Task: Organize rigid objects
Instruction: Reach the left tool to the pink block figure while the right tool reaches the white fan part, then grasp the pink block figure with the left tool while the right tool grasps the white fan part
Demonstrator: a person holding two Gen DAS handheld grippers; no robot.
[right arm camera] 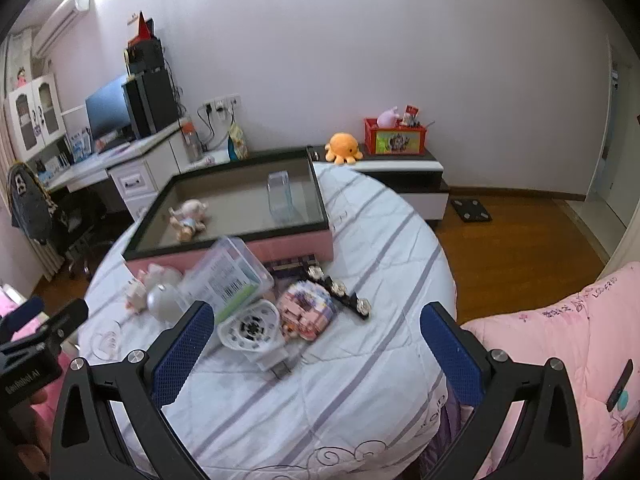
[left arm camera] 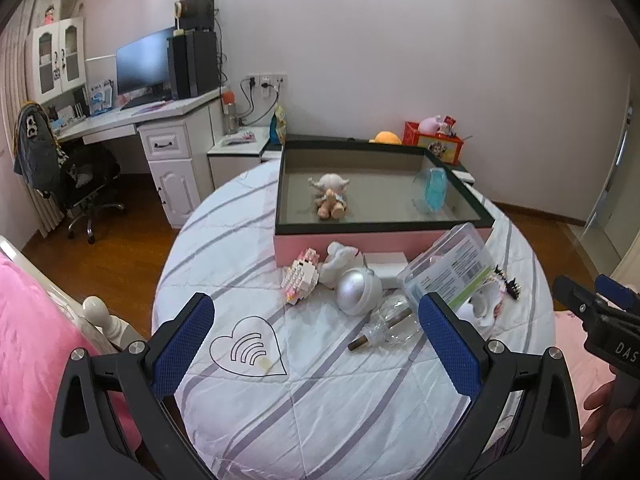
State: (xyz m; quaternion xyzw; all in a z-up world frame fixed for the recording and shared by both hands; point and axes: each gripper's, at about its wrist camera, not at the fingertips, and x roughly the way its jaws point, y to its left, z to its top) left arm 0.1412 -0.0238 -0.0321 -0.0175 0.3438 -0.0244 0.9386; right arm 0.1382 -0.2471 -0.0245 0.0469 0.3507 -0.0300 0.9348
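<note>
A bedroom bed [left arm camera: 360, 392] carries a pink tray [left arm camera: 384, 236] and scattered toys. Both grippers hover wide and empty; the clear plastic case [right arm camera: 228, 276] lies just ahead of the right gripper [right arm camera: 316, 356], nearer it than the left gripper [left arm camera: 316, 344].

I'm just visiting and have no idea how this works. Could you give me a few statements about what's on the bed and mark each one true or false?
1. The large pink tray with a dark rim holds a small plush doll. True.
2. The left gripper is clamped on the clear glass bulb-shaped bottle. False: its jaws stand wide open with nothing between them.
3. The clear plastic box with a green label leans tilted against the tray's front. True.
4. The silver dome-shaped gadget lies inside the tray. False: it lies on the striped quilt, in front of the tray.
5. The right gripper is open and empty. True.
</note>
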